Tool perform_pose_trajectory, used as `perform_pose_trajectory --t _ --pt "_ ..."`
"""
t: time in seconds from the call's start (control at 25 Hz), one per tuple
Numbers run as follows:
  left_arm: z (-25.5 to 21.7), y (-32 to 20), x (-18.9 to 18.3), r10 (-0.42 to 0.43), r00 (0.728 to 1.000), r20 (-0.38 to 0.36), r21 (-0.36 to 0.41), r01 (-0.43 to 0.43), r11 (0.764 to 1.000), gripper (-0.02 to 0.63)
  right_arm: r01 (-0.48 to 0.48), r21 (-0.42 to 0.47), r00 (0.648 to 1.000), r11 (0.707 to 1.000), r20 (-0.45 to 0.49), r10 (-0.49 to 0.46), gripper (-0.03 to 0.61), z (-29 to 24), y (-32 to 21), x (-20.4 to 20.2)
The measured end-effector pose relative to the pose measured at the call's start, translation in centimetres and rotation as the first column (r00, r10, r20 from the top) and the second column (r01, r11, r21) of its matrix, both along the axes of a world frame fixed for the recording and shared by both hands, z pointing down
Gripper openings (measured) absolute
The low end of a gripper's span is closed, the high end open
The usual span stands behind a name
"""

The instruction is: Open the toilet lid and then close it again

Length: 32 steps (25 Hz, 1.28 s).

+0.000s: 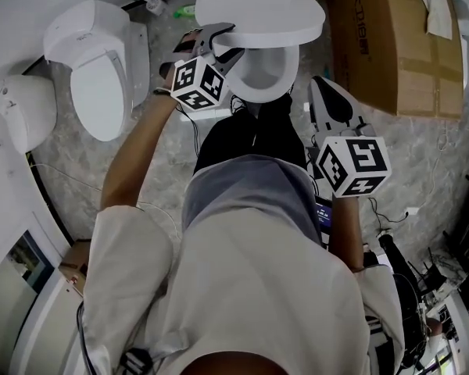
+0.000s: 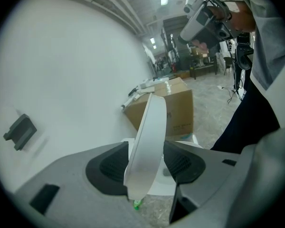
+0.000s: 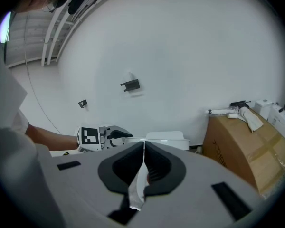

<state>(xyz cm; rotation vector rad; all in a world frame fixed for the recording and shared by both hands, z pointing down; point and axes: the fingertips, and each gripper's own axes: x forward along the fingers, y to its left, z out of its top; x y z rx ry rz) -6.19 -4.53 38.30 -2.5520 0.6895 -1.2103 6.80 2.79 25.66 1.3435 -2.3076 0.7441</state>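
**A:** Where does the smooth white plastic toilet lid (image 1: 259, 12) sit?

**B:** Part-raised, I judge, tilted over the open white ceramic bowl (image 1: 263, 75), neither fully up nor down. The left hand-held gripper (image 1: 211, 39) is clamped on the lid's front-left rim. The right hand-held gripper (image 1: 322, 92) hangs apart from the toilet with its jaws pressed together on nothing

**A:** What could go wrong?

**B:** The lid could slip. One pinch on a glossy, curved rim carries the whole lid, so a twist of the wrist might let it slide out and slam onto the bowl. The hold is also off-centre, which could strain the hinge, and the other gripper is too far off to catch anything

**A:** Do the views differ?

**B:** Yes. The left gripper view shows the lid's thin edge (image 2: 154, 127) standing between that gripper's (image 2: 152, 167) dark ribbed pads, one on each face, while the head view hides this contact behind the marker cube. Only the head view shows the bowl uncovered, a second white toilet (image 1: 102, 73) to the left and the brown cardboard box (image 1: 391, 41) to the right. The right gripper view shows that gripper's (image 3: 143, 161) pads meeting
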Motion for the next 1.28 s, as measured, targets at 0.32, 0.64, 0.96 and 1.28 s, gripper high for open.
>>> perform_pose_trajectory --t 0.32,0.64,0.96,1.28 --pt "1.0 1.3 0.1 0.019 1.0 -0.003 0.017 -0.019 1.0 0.209 -0.004 0.006 0.999 1.0 -0.04 0.004 0.012 0.8 -0.3 0.5" --pt "3.2 3.7 0.6 0.042 0.999 0.024 0.005 -0.042 0.999 0.209 -0.001 -0.035 0.999 0.999 -0.054 -0.001 0.012 2.7 -0.8 1.1" --pt "5.7 6.2 0.9 0.069 0.997 0.039 -0.019 -0.069 0.997 0.209 0.013 -0.075 0.997 0.997 -0.075 -0.019 0.011 4.8 -0.5 1.3" --pt "8.2 8.3 1.3 0.11 0.992 0.069 -0.041 -0.107 0.993 0.21 0.033 -0.114 0.996 0.993 -0.083 -0.043 0.011 6.1 -0.1 1.0"
